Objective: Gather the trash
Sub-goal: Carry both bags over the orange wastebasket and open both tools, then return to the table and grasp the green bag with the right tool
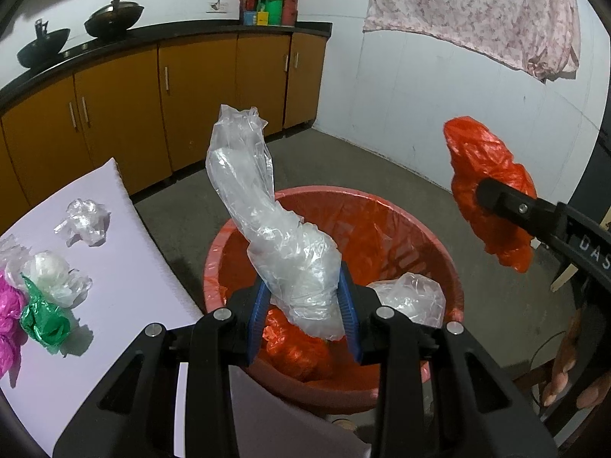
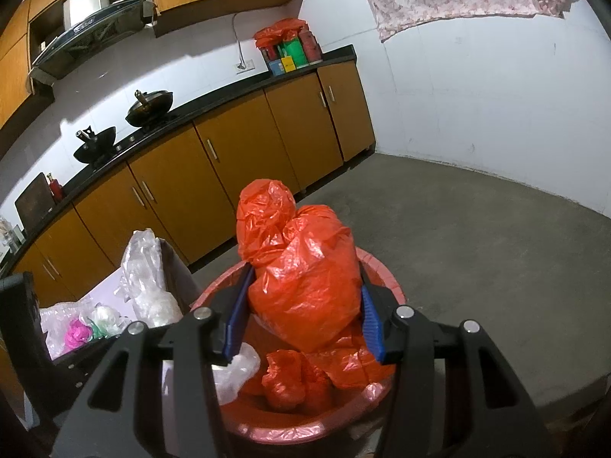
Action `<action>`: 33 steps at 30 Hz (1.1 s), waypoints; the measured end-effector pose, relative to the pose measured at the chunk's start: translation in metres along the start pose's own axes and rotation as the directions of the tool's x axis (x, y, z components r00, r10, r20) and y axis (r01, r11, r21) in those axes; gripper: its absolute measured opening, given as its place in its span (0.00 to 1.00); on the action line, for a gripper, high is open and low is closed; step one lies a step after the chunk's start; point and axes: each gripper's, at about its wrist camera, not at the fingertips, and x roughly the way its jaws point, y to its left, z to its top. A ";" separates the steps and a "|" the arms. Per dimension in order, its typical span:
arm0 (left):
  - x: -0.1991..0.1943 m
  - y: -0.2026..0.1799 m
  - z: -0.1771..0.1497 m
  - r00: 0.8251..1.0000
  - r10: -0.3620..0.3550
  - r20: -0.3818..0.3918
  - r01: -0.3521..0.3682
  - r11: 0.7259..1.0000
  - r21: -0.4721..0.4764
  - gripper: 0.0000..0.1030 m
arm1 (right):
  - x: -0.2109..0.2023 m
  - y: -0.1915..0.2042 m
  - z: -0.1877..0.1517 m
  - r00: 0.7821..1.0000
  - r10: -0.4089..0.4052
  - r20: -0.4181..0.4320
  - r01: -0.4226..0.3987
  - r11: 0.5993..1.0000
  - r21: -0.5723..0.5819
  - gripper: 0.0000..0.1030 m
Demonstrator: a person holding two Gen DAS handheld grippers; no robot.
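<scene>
My left gripper [image 1: 305, 316] is shut on a crumpled clear plastic bag [image 1: 267, 221], which stands up above the red bin [image 1: 431, 244]. The bin has a red liner and holds a clear bag [image 1: 410, 297] and red bags [image 1: 294, 355]. My right gripper [image 2: 301, 328] is shut on a crumpled red plastic bag [image 2: 301, 267], held over the same red bin [image 2: 389, 278]. In the left wrist view that right gripper [image 1: 492, 194] comes in from the right with its red bag [image 1: 488, 175]. In the right wrist view the clear bag [image 2: 147, 286] shows at the left.
A white table [image 1: 126, 290] at the left carries more crumpled bags: clear [image 1: 82, 221], white [image 1: 53, 278], green [image 1: 46, 320] and pink [image 1: 9, 305]. Orange kitchen cabinets [image 1: 198, 95] line the back. The concrete floor [image 2: 477, 236] spreads to the right. A person's fingers [image 1: 565, 374] show at lower right.
</scene>
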 end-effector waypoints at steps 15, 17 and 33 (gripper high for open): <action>0.016 0.000 0.001 1.000 -0.008 -0.023 0.008 1.000 0.018 0.39 | 0.030 0.007 0.008 0.997 0.065 -0.042 -0.064 0.997 0.031 0.55; 0.017 0.001 0.000 1.000 -0.009 -0.024 0.010 1.000 0.017 0.42 | 0.031 0.007 0.009 0.996 0.080 -0.037 -0.079 0.996 0.038 0.63; -0.017 0.038 -0.017 0.997 0.074 0.008 -0.073 0.993 -0.095 0.63 | 0.001 0.011 -0.007 1.000 0.014 -0.001 -0.014 1.000 -0.015 0.82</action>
